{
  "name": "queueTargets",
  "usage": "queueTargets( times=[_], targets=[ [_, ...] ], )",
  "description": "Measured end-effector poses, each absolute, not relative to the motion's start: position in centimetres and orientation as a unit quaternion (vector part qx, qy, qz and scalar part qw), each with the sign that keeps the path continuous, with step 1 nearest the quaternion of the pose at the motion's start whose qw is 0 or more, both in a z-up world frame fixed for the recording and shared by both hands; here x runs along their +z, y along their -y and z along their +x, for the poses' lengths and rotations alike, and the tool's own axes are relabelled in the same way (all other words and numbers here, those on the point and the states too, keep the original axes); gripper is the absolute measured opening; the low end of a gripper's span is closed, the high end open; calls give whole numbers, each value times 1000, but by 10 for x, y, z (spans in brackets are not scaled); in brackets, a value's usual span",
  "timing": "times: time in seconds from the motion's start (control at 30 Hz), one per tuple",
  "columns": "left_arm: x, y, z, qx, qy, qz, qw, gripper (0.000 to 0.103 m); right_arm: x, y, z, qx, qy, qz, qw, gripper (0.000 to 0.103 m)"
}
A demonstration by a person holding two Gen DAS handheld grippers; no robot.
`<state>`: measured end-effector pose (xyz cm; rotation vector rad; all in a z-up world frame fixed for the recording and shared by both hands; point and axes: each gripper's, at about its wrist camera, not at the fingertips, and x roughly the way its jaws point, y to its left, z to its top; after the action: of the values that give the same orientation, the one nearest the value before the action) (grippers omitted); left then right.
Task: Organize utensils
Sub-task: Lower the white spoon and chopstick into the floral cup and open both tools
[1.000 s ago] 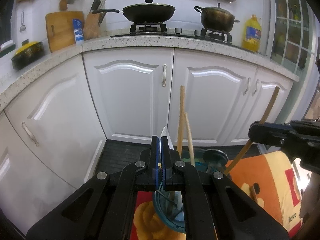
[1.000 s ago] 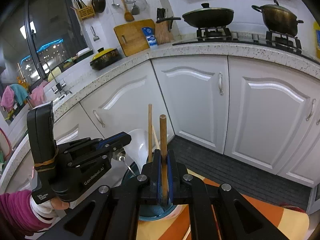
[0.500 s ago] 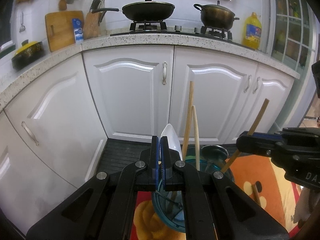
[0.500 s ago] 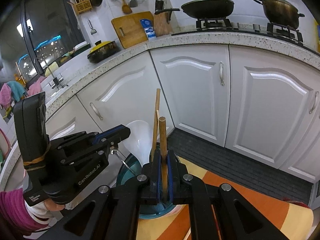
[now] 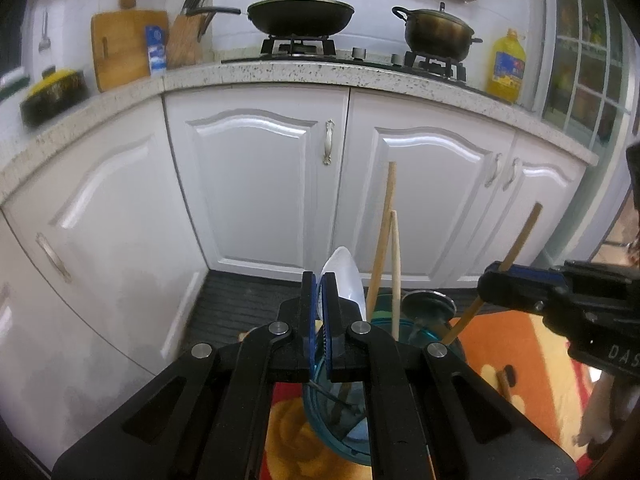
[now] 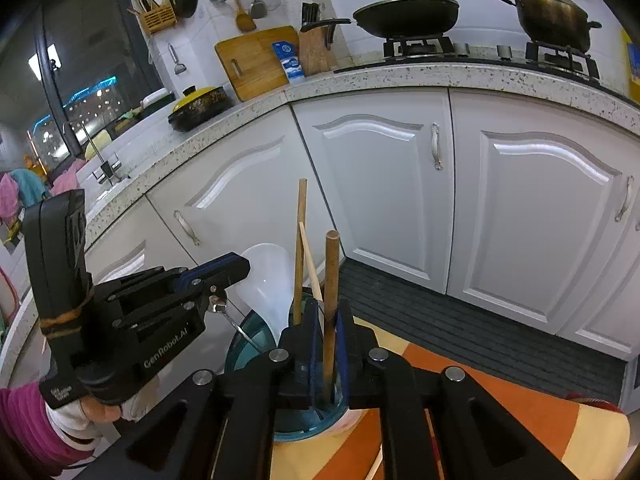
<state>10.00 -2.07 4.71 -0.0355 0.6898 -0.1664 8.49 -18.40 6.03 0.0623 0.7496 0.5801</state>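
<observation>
A teal glass cup (image 5: 414, 326) (image 6: 246, 338) stands on an orange and yellow cloth. In it stand a white spoon (image 5: 344, 276) (image 6: 266, 280) and two wooden chopsticks (image 5: 384, 240) (image 6: 299, 248). My left gripper (image 5: 320, 284) (image 6: 236, 268) is shut on a metal spoon (image 6: 218, 306), whose thin handle slants down into the cup. My right gripper (image 6: 328, 312) (image 5: 490, 280) is just above the cup, and its jaws are opening. A wooden stick (image 6: 331, 280) (image 5: 520, 236) stands between them with its lower end in the cup. A small gap shows beside the stick.
White cabinet doors (image 5: 260, 184) and a speckled counter (image 5: 320, 72) with a hob, a wok and a pot stand behind. A dark floor mat (image 6: 460, 320) lies below them. Another wooden piece (image 5: 506, 384) lies on the cloth (image 6: 500, 400). A hand in a magenta sleeve (image 6: 24, 424) holds the left gripper.
The right gripper has sunk a little with the wooden stick, bringing its lower end into the cup, and its pads have parted slightly. The left gripper has kept still.
</observation>
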Motion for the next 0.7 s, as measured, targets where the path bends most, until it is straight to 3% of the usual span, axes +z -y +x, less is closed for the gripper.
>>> queueTargets(
  times=[0.2,0.33,0.47,0.7],
  targets=[
    [48,16,99,-97,-346,-38,933,3,63,189,81,280,-358,39,890,26],
    [49,14,98,-106,-352,-54,928,9,62,194,79,279,-360,51,889,27],
    [53,16,93,-115,-351,-56,928,21,63,199,74,277,-358,56,890,31],
    [59,19,83,-111,-347,-51,930,27,65,206,69,274,-360,65,889,33]
  ],
)
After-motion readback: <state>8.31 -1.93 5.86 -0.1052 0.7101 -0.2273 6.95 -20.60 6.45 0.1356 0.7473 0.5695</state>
